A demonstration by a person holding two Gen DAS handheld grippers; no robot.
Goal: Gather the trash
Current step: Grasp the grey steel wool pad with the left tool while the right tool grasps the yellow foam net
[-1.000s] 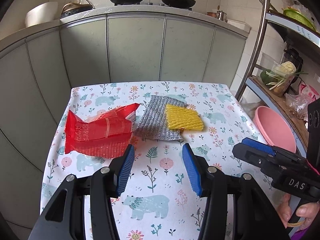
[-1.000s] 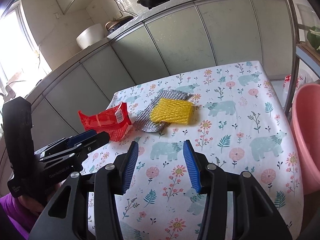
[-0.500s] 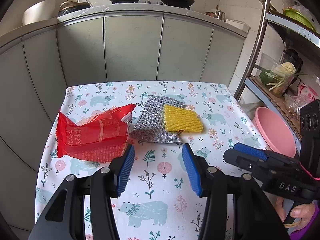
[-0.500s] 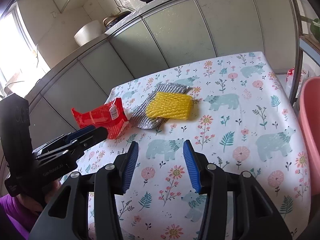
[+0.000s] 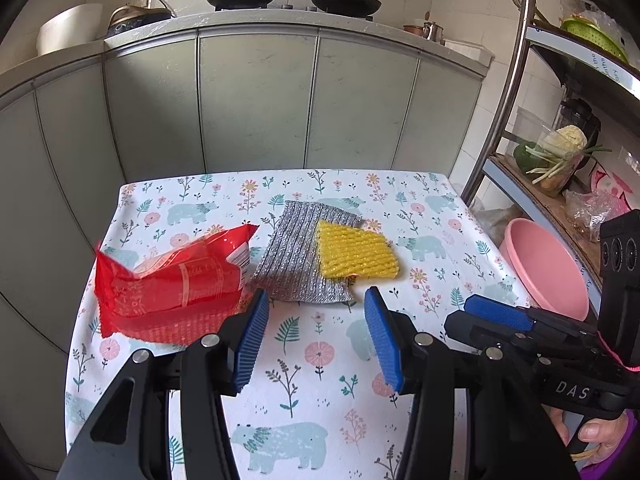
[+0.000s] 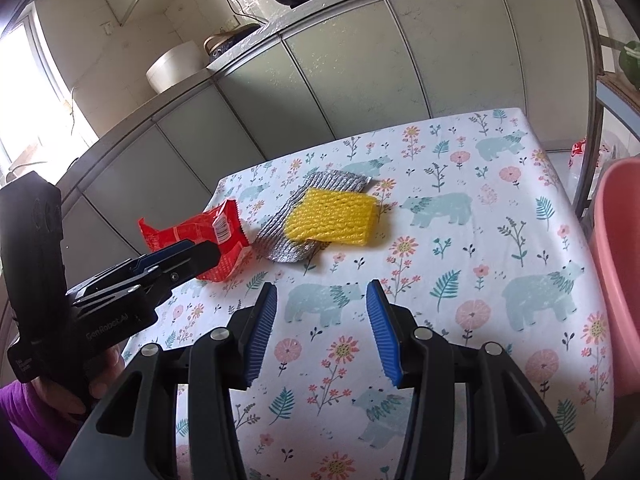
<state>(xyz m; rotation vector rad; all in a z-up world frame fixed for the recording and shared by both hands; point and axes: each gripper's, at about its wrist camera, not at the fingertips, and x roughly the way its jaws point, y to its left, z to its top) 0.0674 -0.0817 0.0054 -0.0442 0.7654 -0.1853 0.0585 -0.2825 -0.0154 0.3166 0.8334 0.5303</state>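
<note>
The left hand-held gripper [image 5: 316,336] hangs released above the near part of the tabletop [image 5: 320,396], its blue pads spread wide and nothing between them, aimed at the trash ahead so that a short push forward would bring the pads around a piece. The right hand-held gripper [image 6: 322,328] is likewise released and empty, held beside its partner, probably so each can take a separate piece. The trash lies well up the tabletop: a crumpled red wrapper [image 5: 172,284] on the left, standing puffed and open, which gives thin edges that pads can pinch; just beside it a flat silver foil bag [image 5: 298,260], and a yellow foam net [image 5: 354,254] resting on the bag's right part, overlapping it. The net, thick and springy, looks the easier grasp of the two; the flat bag beneath may need its edge lifted. At the right, off the tabletop's edge, a pink basin [image 5: 544,264] sits low, perhaps the place meant for the trash, though that is a guess.
</note>
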